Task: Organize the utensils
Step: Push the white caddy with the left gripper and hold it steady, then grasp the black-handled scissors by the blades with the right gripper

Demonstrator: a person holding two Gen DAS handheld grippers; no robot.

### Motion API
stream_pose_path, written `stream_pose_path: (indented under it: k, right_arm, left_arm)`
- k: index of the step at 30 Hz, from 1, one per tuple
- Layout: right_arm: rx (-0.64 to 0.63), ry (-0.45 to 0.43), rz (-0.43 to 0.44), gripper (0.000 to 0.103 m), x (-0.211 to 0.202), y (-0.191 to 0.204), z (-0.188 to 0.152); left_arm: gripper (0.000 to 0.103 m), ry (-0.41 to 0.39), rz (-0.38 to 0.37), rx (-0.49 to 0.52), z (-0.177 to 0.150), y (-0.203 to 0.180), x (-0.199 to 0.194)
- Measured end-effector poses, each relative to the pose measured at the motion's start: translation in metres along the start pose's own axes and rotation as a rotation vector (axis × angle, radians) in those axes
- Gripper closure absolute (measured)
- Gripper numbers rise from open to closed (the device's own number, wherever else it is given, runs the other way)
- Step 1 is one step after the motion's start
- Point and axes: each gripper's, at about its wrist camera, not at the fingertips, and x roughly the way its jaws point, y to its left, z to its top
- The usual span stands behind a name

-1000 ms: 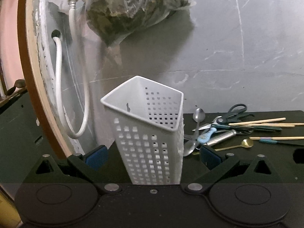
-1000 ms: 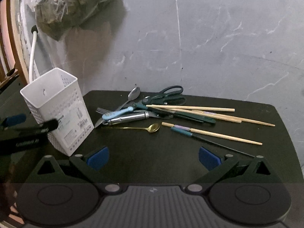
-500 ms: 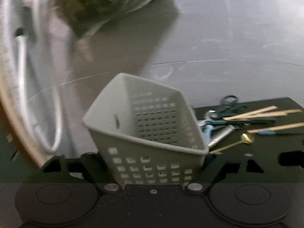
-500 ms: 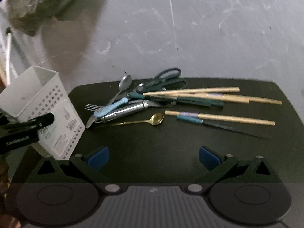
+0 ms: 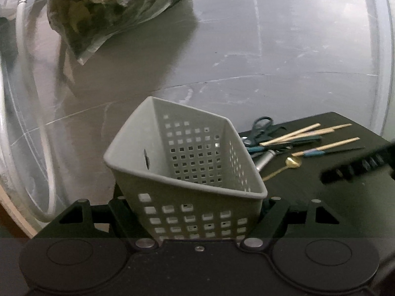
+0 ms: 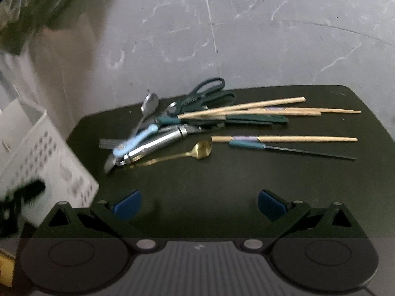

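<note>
A white perforated utensil basket point(image 5: 187, 187) stands tilted between my left gripper's fingers; my left gripper point(image 5: 195, 212) is shut on its lower walls. The basket also shows at the left edge of the right wrist view point(image 6: 44, 157), blurred. A pile of utensils lies on the black tabletop point(image 6: 222, 185): green scissors point(image 6: 202, 93), a silver spoon point(image 6: 149, 104), a blue-handled tool point(image 6: 135, 141), a steel-handled tool point(image 6: 158, 145), a small gold spoon point(image 6: 197, 150) and wooden chopsticks point(image 6: 284, 138). My right gripper point(image 6: 200, 203) is open and empty, in front of the pile.
A grey marbled wall point(image 6: 246, 37) rises behind the table. A clear plastic bag of dark greens point(image 5: 111, 9) hangs at the upper left. A white hose point(image 5: 37, 123) runs down the left. The table's back edge lies just behind the scissors.
My left gripper has closed on the basket, which now tilts toward the pile. My right gripper has moved closer to the utensils and a little to the right.
</note>
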Motion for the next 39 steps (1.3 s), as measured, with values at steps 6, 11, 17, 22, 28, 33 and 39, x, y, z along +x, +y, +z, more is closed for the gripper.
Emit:
stream_pose_path:
  k: [6, 11, 17, 22, 28, 33, 39]
  right_arm:
    - [0.042, -0.035, 0.094, 0.000, 0.020, -0.020, 0.028]
    - [0.093, -0.051, 0.201, 0.000, 0.049, -0.050, 0.066]
    - [0.280, -0.042, 0.394, 0.000, 0.085, -0.086, 0.111]
    - [0.396, -0.010, 0.442, 0.001, 0.117, -0.086, 0.135]
    - [0.552, 0.063, 0.303, 0.013, 0.149, -0.083, 0.141]
    - [0.625, 0.080, 0.241, 0.019, 0.162, -0.079, 0.142]
    - [0.725, 0.067, 0.249, 0.023, 0.167, -0.087, 0.137]
  left_arm:
    - [0.025, 0.000, 0.043, -0.032, -0.002, -0.005, -0.004]
    - [0.025, 0.007, 0.097, -0.053, 0.001, -0.014, -0.001]
    - [0.024, 0.025, 0.149, -0.076, 0.007, -0.027, 0.004]
    - [0.024, 0.037, 0.184, -0.082, 0.010, -0.033, 0.005]
    - [0.024, 0.048, 0.197, -0.097, 0.012, -0.034, 0.007]
    - [0.024, 0.050, 0.196, -0.092, 0.013, -0.034, 0.009]
    - [0.024, 0.051, 0.193, -0.090, 0.014, -0.033, 0.010]
